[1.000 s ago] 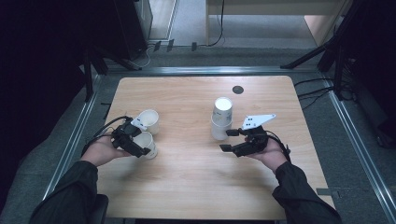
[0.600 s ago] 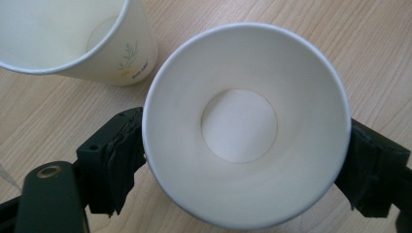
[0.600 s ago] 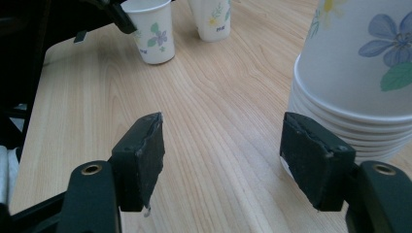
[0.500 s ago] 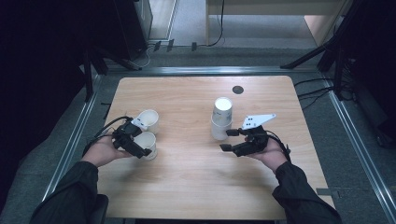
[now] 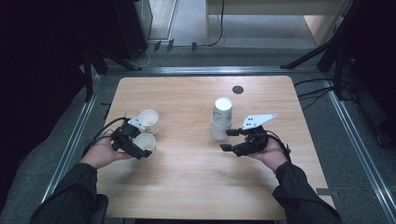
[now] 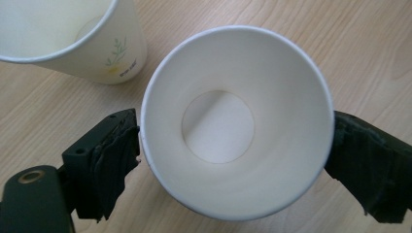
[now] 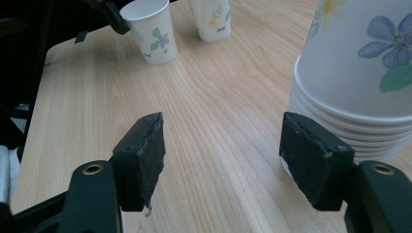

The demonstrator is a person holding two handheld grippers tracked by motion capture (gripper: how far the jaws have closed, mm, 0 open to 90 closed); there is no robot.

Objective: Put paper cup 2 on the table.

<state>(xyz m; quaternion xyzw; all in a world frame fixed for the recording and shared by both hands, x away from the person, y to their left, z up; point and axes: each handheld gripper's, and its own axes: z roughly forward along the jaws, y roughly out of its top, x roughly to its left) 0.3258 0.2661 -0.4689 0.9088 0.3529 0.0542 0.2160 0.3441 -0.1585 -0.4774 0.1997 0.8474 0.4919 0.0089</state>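
Wooden tabletop [image 5: 196, 182] w/ paper cups in two spots. Left claw [image 5: 140, 150] sits at the near-left part of the tabletop, held in the person's left hand [image 5: 100, 154]. In the left gripper view its jaws sit either side of an upright paper cup [image 6: 236, 121], seen from above (white inside, round bottom visible); the pads are at or just off the rim on both sides, can't tell if they press it. No crush in the rim. A second paper cup [image 6: 73, 39] w/ a small leaf print stands just beyond it, close but apart.

Right claw [image 5: 226, 140] is at the mid-right, in the person's right hand [image 5: 271, 154], grey three-cornered plate [image 5: 258, 121] on top. Jaws wide apart, nothing between them but bare wood. Stack of floral paper cups [image 7: 359, 82] stands just beside its right jaw in the right gripper view; can't tell if touching. In the high view the stack is near the tabletop's centre, right of middle. Small dark round spot [image 5: 237, 89] in the wood behind the stack.
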